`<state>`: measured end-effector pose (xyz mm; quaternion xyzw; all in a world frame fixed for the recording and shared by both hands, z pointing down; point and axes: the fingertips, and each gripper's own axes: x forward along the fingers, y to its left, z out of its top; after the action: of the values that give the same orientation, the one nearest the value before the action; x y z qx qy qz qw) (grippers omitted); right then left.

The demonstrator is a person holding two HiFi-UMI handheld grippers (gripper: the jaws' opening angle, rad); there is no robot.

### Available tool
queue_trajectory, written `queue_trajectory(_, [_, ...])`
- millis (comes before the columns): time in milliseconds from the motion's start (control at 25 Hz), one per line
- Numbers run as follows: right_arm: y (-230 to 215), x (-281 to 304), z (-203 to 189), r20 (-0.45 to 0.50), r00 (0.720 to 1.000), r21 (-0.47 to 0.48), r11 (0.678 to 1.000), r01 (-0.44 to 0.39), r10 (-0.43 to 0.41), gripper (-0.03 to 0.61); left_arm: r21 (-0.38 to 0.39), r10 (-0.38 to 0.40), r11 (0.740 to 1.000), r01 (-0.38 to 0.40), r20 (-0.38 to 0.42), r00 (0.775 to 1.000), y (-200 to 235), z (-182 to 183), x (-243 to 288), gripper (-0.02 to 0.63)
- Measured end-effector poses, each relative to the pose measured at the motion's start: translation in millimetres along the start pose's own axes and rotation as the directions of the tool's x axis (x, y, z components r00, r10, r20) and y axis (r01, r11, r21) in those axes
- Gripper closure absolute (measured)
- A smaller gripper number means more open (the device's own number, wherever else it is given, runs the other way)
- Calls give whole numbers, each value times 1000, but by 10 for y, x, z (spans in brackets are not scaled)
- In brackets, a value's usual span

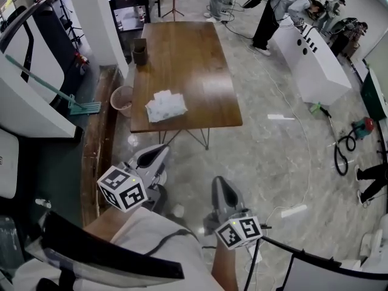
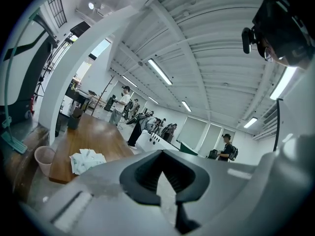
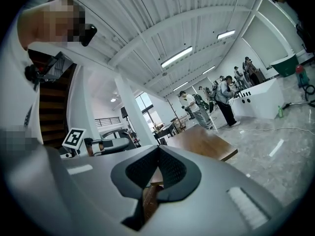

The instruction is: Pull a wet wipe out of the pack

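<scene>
White crinkly wet-wipe pack [image 1: 165,106] is lying on the brown wooden table [image 1: 194,53] while the grey left gripper [image 1: 161,151] and right gripper [image 1: 220,182] are hovering level, well short of it, jaws together and empty.

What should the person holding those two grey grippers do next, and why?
Probably step forward to the brown wooden table: the white wet-wipe pack lies by its near edge, while the left gripper and right gripper hang well short of it, jaws shut, empty.
</scene>
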<state>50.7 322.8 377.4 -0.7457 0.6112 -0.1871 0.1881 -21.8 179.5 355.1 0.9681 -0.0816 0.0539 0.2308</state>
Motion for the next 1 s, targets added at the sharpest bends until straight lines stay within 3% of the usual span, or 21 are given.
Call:
queue_trajectory(200, [62,325,-16,-36,999,-20,1000,-13,13,574,-44,21,999,-22,-17,1000,334,-7,86,609])
queue_trajectory(480, [111,1026,49,-92,995,-55,998,-44,39,574,-71,27,997,-26,14,1000,866,334,382,609])
queue_trajectory(760, [151,1777,161,-138,989,-103,992,-73,58,574,109,9,994,-3,-53,999,1194,487,689,609])
queue_trajectory(1000, [241,2295,162,-172,982,-110,989,-94,74,574,136,-13,990,32,-133,991,1653,523,761,609])
